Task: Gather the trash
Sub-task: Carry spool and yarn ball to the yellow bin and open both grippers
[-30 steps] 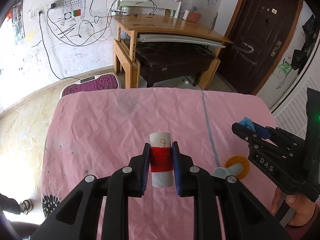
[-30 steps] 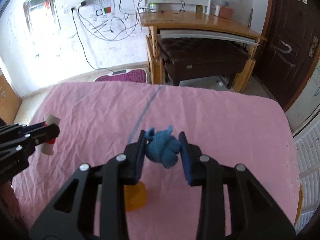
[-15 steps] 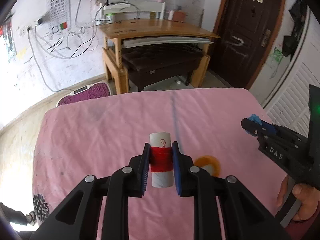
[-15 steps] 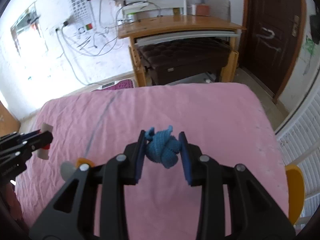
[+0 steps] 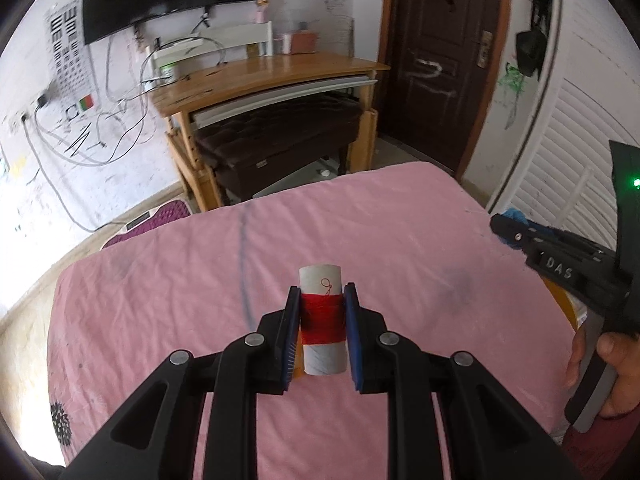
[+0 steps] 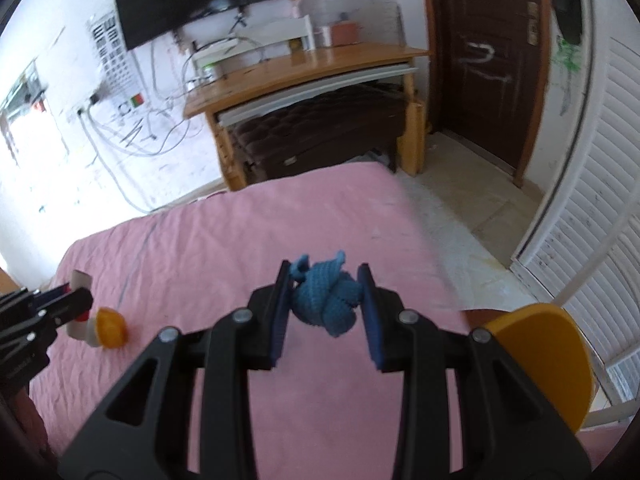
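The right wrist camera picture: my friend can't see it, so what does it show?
The right gripper is shut on a knotted blue yarn ball, held above a pink sheet. At far left, the left gripper holds a spool near an orange cap; a yellow bin shows at lower right.

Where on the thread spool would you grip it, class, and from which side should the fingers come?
Grip the thread spool across its red-wound middle band, the fingers closing from left and right on the curved sides. The left gripper holds it just so: the tube stands upright between the pads, its open ends left free. The soft thread probably gives better hold than the bare cardboard ends.
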